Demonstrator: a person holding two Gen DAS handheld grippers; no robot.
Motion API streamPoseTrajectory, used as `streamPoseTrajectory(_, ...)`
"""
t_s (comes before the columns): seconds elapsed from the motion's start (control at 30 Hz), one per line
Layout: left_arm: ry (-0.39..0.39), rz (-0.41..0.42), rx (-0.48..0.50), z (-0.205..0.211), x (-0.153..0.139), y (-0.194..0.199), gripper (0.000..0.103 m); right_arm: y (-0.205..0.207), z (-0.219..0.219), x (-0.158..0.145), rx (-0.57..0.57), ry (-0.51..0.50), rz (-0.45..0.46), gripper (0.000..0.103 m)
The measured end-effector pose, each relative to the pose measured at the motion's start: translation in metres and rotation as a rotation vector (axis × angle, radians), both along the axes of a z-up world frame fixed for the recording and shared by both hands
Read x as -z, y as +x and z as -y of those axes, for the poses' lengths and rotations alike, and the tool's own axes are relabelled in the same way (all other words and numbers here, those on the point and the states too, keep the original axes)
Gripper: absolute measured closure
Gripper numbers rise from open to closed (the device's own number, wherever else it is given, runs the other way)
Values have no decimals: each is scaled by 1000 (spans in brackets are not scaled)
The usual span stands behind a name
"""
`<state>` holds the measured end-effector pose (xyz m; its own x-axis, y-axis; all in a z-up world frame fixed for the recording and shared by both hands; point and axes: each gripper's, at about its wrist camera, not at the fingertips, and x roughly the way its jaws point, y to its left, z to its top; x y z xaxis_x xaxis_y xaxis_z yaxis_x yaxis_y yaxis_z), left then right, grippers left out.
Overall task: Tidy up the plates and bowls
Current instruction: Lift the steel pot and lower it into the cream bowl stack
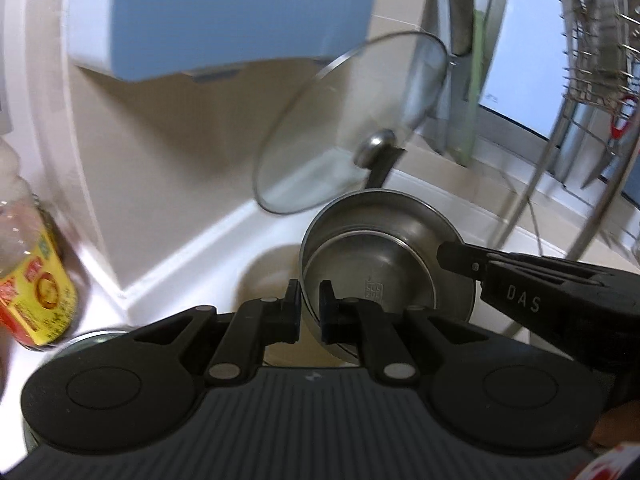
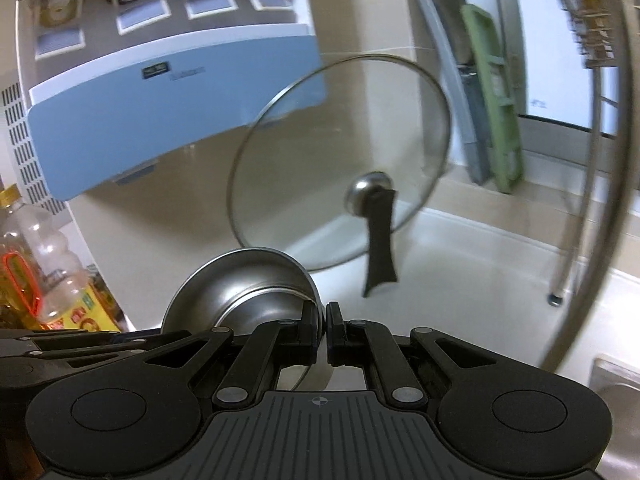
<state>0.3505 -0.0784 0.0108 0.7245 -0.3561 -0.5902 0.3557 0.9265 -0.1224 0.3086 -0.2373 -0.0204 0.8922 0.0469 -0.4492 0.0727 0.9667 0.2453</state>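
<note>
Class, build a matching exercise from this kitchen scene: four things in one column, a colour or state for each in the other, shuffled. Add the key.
1. steel bowl
2. glass lid
3. wall dispenser
4. cutting board

A. pale blue
B. green
C. leaning upright against the wall
D. gripped at its rim by both grippers

Pairs: 1-D, 2-C, 3-A, 4-B

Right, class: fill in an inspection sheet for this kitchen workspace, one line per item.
Surface: white countertop, partly bare.
Job's things: steel bowl, tilted, held at opposite rim edges.
Clutter: glass lid upright against the wall; oil bottle.
Grippers: left gripper and right gripper both shut on the bowl's rim.
Cables: nothing seen.
Surroundings: blue dispenser, wire dish rack, green board.
</note>
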Motion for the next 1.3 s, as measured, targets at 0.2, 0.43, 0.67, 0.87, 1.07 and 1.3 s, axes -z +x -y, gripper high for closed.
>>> streamPoseTrajectory(0.2,23,-15,-34,-11,5,16,96,22,-11,5,-33,30,-25,98)
streamPoseTrajectory(0.43,33,-47,-49,-19,17,28,96,39,-15,20,-39,47,-66,98)
streamPoseTrajectory(0.67,35,-74,-48,-19,26,36,96,49,-15,27,-36,52,-101,98)
streamPoseTrajectory(0.87,40,-93,-48,-18,32,41,95,57,-14,35,-32,60,-134,98)
streamPoseTrajectory(1.07,42,-108,-50,-15,37,46,95,61,-13,39,-32,59,-155,98)
streamPoseTrajectory(1.3,48,-117,-56,-14,40,50,95,65,-13,41,-31,58,-159,98)
